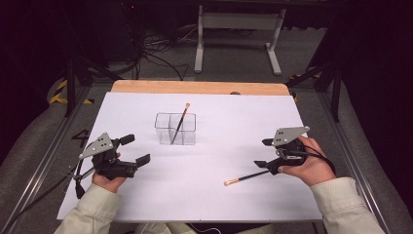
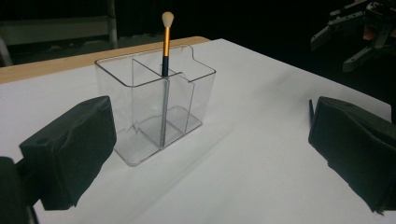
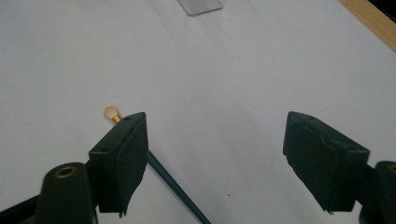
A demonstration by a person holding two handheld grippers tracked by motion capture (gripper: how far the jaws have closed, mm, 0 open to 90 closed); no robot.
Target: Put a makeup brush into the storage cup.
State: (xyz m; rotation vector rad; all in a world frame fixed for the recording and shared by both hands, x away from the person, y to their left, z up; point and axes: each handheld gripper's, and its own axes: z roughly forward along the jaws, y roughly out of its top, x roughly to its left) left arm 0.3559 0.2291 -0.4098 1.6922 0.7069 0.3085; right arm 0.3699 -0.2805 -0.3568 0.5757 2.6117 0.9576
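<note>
A wide white sheet [image 1: 204, 195] covers the table, and near its middle stands a clear plastic organiser box with inner dividers [image 1: 176, 128]; one slim makeup brush with an orange ferrule and pale tip [image 1: 181, 122] already leans upright in its rear compartment. The work in hand looks like gathering the second brush, a dark-handled one with a gold ferrule and small tan tip [image 1: 243, 178], which lies flat on the sheet in front of the box and toward the person's right, tip pointing left. The right gripper [image 1: 262, 152] sits just at the handle end of that brush with its jaws apart and nothing clamped; in the right gripper view the handle [image 3: 175, 186] runs under and beside the left-hand pad [image 3: 122, 161] rather than between the two pads. To do this well, I judge the gripper should be shifted sideways so the handle lies centred in the gap, then lowered until the pads nearly meet the sheet, and closed across the handle near its middle rather than the ferrule, since a thin rod can roll or pivot away. The left gripper [image 1: 136, 149] rests open on the left, facing the box, and could steady that light container during insertion.
</note>
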